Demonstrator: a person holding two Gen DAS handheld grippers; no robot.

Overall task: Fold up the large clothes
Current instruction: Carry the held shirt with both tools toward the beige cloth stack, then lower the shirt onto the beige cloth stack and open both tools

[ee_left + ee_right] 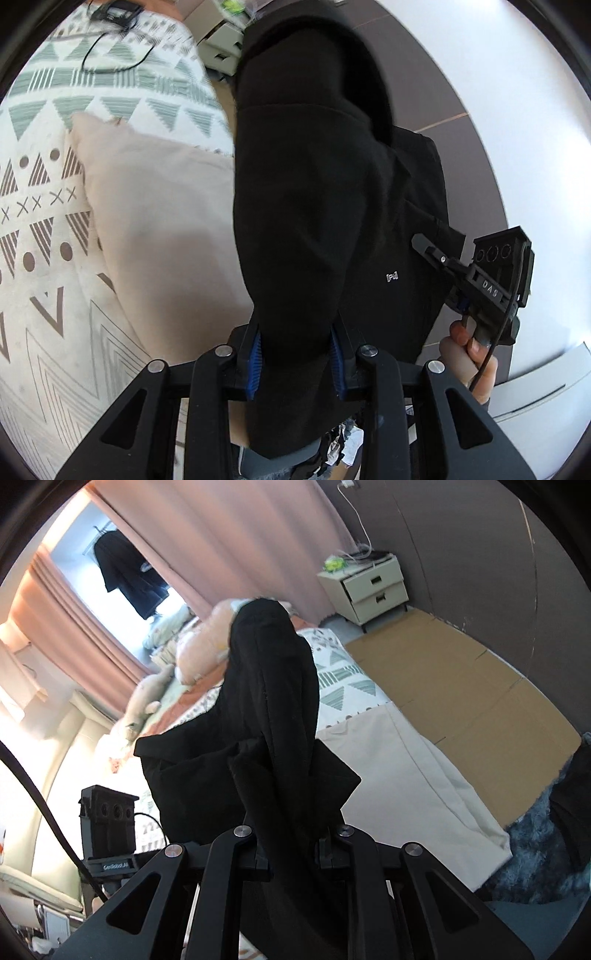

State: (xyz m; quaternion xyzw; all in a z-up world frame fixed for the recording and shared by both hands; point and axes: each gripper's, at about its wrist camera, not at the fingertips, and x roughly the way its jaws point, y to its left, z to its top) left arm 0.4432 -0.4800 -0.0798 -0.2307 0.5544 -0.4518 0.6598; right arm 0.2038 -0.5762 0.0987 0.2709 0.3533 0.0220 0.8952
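Your left gripper (297, 363) is pinching the black garment (332, 206): cloth is bunched between the blue finger pads (258, 363) and hangs out past them, filling the middle of the left wrist view. A small white logo (392, 277) shows on the fabric, on its right half. In the same view your right gripper (476, 273) sits at the garment's right edge, with your right hand (471, 354) on its handle; from there you can't tell how its jaws stand.

The right wrist view settles it: your right gripper (291, 849) is clamped on the same black garment (266, 716), a thick fold running up between the fingers and peaking above the bed (413, 775). The garment is off the bed, held up between both grippers. Your left gripper's body (107, 819) shows just left of the hanging cloth.

Beyond the garment: patterned bedspread (110, 96) with green and brown triangles, a beige pillow (159, 221) lying on it and touching the garment's left edge in the left wrist view. Far side of the bed from you, a cream two-drawer nightstand (369, 587) stands against the wall. Pink curtains (221, 539) behind the bed, dark clothing (125, 576) hanging at the window. Cardboard sheets (461, 690) cover the floor right of the bed.
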